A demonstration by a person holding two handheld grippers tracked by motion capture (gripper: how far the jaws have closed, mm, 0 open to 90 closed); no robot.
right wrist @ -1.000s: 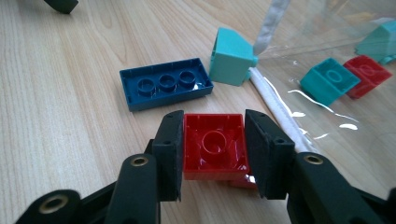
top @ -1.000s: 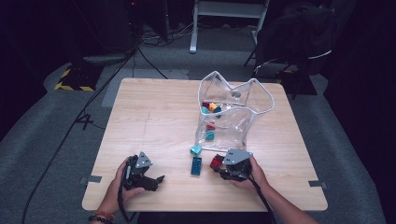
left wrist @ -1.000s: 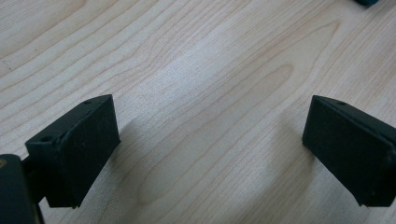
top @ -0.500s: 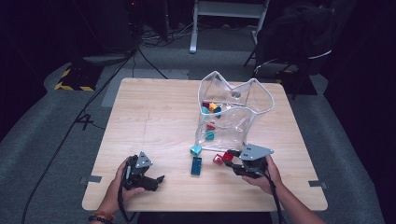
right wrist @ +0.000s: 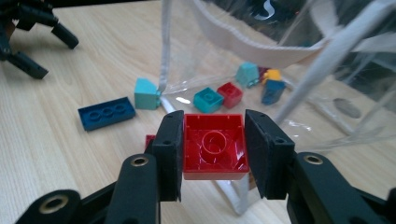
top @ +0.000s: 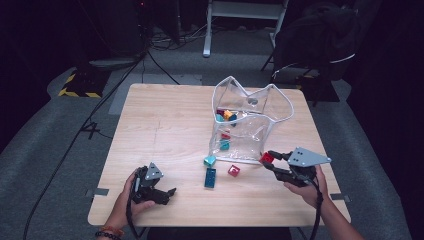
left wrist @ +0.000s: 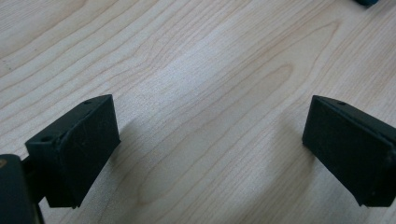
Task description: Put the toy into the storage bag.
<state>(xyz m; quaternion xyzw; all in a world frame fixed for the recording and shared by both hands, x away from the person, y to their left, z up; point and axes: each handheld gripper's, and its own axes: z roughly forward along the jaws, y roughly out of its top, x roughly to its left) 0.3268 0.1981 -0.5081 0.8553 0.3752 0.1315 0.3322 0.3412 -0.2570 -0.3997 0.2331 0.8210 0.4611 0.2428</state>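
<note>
Underneath everything, a pale wood-grain counter [top: 165,130] is seen on grey carpet, with black cables, a white stand and yellow-black hazard tape in the dark room behind. No readable writing is made out on any brick or on the bag. A red brick [right wrist: 214,147] is clamped, hollow underside toward the camera, between the fingers of the right gripper [top: 272,161], just beside the lower right corner of the clear bag [top: 250,125]. The left gripper [top: 167,194] is rested on the counter near the front left edge, its fingers [left wrist: 77,149] spread wide with nothing between them. A dark blue flat brick [top: 210,177], a teal brick [top: 209,160] and a second red brick [top: 233,171] are seen loose before the bag. Bricks inside the bag are blurred by the plastic.
</note>
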